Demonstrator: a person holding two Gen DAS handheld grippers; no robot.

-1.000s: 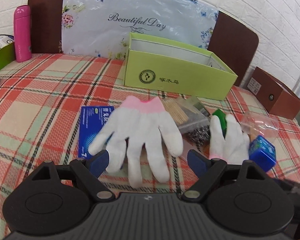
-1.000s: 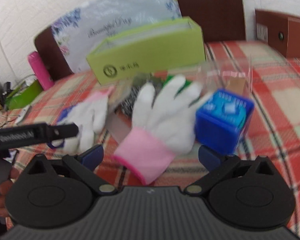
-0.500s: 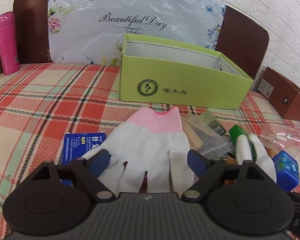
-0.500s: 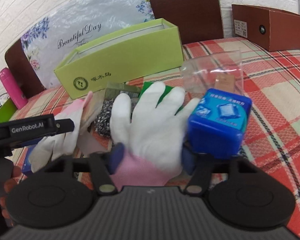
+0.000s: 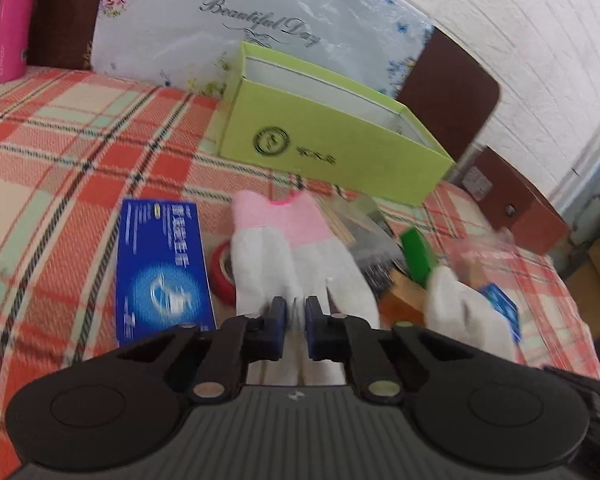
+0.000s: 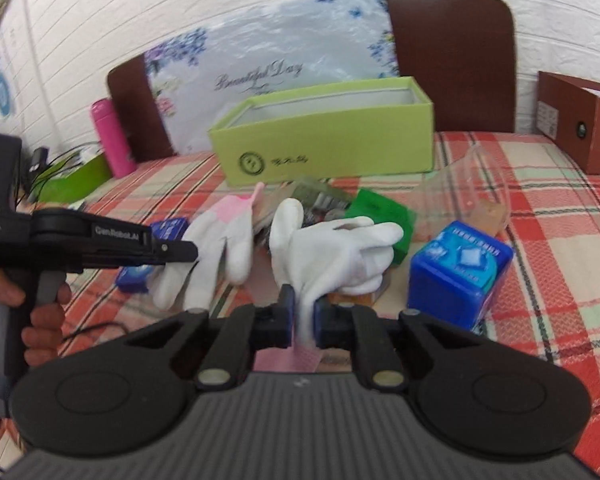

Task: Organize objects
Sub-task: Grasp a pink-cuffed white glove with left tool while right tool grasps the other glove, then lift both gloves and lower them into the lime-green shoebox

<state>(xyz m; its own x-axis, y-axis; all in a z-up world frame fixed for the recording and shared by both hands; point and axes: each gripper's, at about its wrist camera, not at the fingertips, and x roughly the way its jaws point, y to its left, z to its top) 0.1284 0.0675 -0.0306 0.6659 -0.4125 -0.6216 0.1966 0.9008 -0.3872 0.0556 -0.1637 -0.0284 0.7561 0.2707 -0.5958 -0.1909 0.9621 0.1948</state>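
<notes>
Two white gloves with pink cuffs lie among clutter on the plaid table. My left gripper (image 5: pixel 295 322) is shut on the fingers of the left glove (image 5: pixel 296 252), cuff pointing away; it also shows in the right wrist view (image 6: pixel 216 248). My right gripper (image 6: pixel 303 320) is shut on the right glove (image 6: pixel 332 252) near its cuff, lifted slightly; this glove also shows in the left wrist view (image 5: pixel 460 308). An open green box (image 5: pixel 332 136) stands behind, also in the right wrist view (image 6: pixel 324 148).
A flat blue box (image 5: pixel 160 272), a red tape roll (image 5: pixel 222 272), a green block (image 6: pixel 380 212), a blue cube box (image 6: pixel 460 272), a clear plastic bag (image 6: pixel 472 184) and packets surround the gloves. A pink bottle (image 5: pixel 10 20) and brown box (image 6: pixel 580 128) stand at the edges.
Both grippers have closed from wide open onto their gloves. The left glove has shifted, uncovering the red tape roll; the right glove is lifted a little.
</notes>
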